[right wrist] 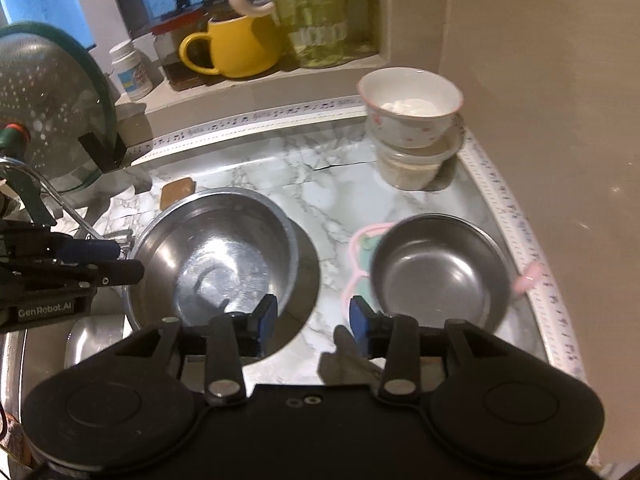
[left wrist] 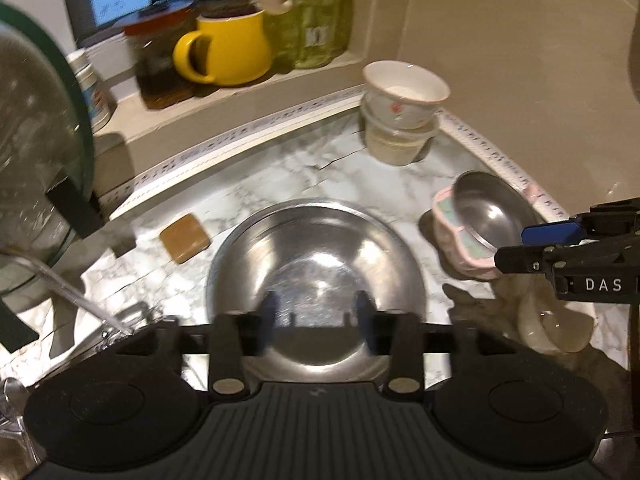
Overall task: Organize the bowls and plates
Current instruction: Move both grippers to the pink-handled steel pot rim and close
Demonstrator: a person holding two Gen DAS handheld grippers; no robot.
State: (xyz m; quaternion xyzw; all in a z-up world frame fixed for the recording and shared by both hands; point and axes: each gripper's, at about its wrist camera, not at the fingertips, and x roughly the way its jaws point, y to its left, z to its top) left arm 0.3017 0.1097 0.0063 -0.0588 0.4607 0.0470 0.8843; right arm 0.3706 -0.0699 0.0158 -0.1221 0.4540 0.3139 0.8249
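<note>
A large steel bowl point(left wrist: 316, 280) point(right wrist: 212, 256) sits on a steel plate point(right wrist: 308, 268) on the marble counter. My left gripper point(left wrist: 316, 316) is open and empty, its blue-padded fingers over the bowl's near rim. A small steel bowl point(left wrist: 488, 212) point(right wrist: 436, 272) rests in a pink flower-shaped dish point(left wrist: 452, 232) point(right wrist: 356, 252) at the right. My right gripper point(right wrist: 312, 316) is open and empty above the counter between the two steel bowls. A white floral bowl point(left wrist: 404, 92) point(right wrist: 408, 108) is stacked on a clear tub point(left wrist: 396, 140) point(right wrist: 416, 164) in the back corner.
A glass lid point(left wrist: 36, 160) and a steel colander point(right wrist: 44, 112) stand at the left. A yellow mug point(left wrist: 228, 48) point(right wrist: 236, 46), jars and green bottles point(left wrist: 316, 16) fill the window ledge. A brown sponge point(left wrist: 185, 238) lies on the counter. A white cup point(left wrist: 556, 324) sits front right. The wall point(right wrist: 540, 100) closes the right side.
</note>
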